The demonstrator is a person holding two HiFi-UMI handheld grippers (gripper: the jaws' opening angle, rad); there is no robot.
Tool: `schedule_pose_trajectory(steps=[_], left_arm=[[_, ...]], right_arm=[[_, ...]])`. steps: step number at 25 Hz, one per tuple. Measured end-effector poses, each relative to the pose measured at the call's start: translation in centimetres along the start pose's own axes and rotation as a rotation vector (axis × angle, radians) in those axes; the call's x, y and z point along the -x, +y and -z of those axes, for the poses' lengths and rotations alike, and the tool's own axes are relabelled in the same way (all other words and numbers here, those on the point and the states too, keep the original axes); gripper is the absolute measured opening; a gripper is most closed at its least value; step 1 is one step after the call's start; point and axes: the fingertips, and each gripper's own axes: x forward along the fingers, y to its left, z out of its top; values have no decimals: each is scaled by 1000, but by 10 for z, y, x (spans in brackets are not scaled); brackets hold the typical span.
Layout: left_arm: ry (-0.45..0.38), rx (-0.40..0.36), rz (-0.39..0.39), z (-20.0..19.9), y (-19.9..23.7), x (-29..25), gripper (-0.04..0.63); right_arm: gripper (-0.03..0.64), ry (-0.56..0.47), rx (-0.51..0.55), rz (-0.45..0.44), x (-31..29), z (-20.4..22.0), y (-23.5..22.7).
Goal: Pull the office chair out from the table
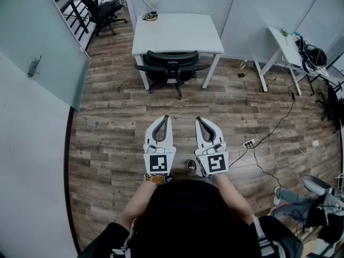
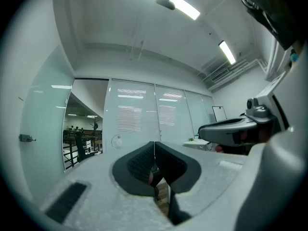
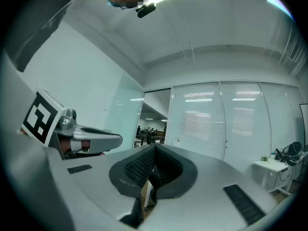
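A black office chair point(image 1: 172, 67) is tucked under the near edge of a white table point(image 1: 177, 33) at the far side of the room. Both grippers are held side by side over the wood floor, well short of the chair and pointing toward it. My left gripper point(image 1: 166, 116) is shut with nothing between its jaws, and my right gripper point(image 1: 198, 118) is shut and empty too. In the left gripper view the closed tips point(image 2: 154, 143) meet in front of a frosted glass wall. The right gripper view shows its tips point(image 3: 155, 147) closed likewise.
A second white table point(image 1: 284, 48) stands at the right with cables and a power strip point(image 1: 249, 143) on the floor near it. A glass door point(image 1: 40, 42) stands open at the left. More chairs point(image 1: 102, 12) sit at the back left. A person's legs point(image 1: 293, 196) show at the lower right.
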Motion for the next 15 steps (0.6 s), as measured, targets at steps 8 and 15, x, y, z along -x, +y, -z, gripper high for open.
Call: schedule_pose_trajectory(steps=[8,15], left_arm=[[1,1,33,9,22,8,20],[13,-1,50,18,27,-4,20]], right_arm=[[6,21,-15,-12,-14,5,23],[6,57,3,-16,-30,17,22]])
